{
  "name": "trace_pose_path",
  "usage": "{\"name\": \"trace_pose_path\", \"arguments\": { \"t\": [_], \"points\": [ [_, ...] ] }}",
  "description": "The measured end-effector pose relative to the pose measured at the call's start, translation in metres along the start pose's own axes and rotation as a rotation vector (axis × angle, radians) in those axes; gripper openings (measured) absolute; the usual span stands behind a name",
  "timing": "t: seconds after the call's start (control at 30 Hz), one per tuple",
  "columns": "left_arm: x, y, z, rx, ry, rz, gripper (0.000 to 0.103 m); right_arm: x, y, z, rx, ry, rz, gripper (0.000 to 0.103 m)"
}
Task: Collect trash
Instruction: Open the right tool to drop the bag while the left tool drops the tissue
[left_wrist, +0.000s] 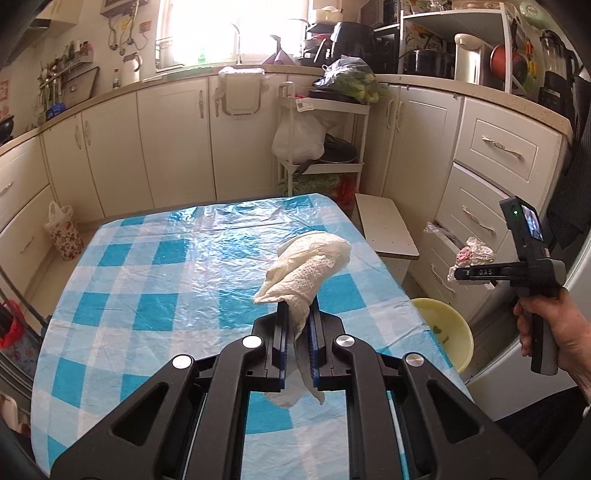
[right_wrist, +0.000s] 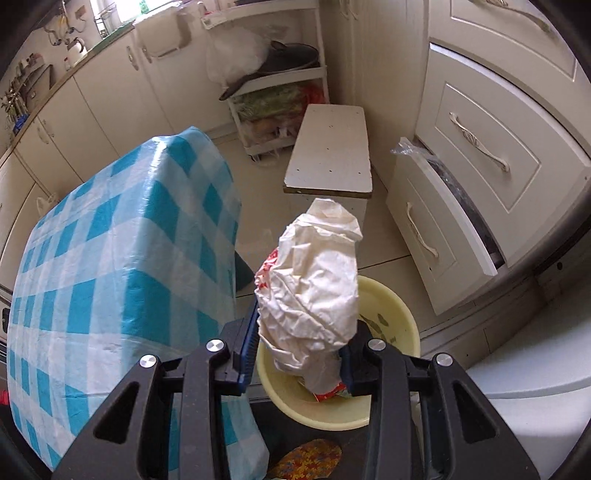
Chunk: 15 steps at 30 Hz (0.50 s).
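Tongs (right_wrist: 299, 354) half-hiding yellow basin (right_wrist: 399, 321)

Daylight floods in from a window (left_wrist: 236, 29) far ahead of the left jaws; the pane is blown out to white with no detail. That light throws a soft glare across the plastic-covered tabletop (left_wrist: 207, 243) just beyond those jaws. The right wrist view is evenly lit, with mild shadow beneath its jaws. Both pictures are sharp at the centre, while fisheye distortion bends the cabinets (right_wrist: 491, 122) and darkens all 4 corners.
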<state>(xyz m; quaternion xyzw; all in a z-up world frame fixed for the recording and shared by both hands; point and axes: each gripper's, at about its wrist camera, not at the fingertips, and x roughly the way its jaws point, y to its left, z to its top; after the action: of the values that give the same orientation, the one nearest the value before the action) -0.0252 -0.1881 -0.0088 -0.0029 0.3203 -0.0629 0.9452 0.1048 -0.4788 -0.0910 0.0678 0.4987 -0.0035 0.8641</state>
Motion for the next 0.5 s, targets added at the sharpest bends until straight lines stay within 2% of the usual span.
{"name": "trace_pose_path", "arguments": {
  "t": [0.13,0.37,0.4,0.47,0.5],
  "points": [
    [0.012,-0.023,0.004,0.025,0.013,-0.027,0.009,0.017,-0.017,0.004,0.026,0.038,-0.005,0.037],
    [0.036,-0.064,0.007,0.056,0.04,-0.074,0.009,0.058,-0.036,0.001,0.058,0.163,0.013,0.039],
    [0.039,-0.069,0.008,0.06,0.044,-0.081,0.009,0.064,-0.039,-0.001,0.065,0.181,0.018,0.04],
    [0.047,-0.082,0.009,0.069,0.054,-0.099,0.009,0.076,-0.045,-0.004,0.076,0.225,0.021,0.051],
    [0.051,-0.088,0.009,0.071,0.059,-0.109,0.009,0.079,-0.048,-0.005,0.077,0.236,0.01,0.052]
  ]
}}
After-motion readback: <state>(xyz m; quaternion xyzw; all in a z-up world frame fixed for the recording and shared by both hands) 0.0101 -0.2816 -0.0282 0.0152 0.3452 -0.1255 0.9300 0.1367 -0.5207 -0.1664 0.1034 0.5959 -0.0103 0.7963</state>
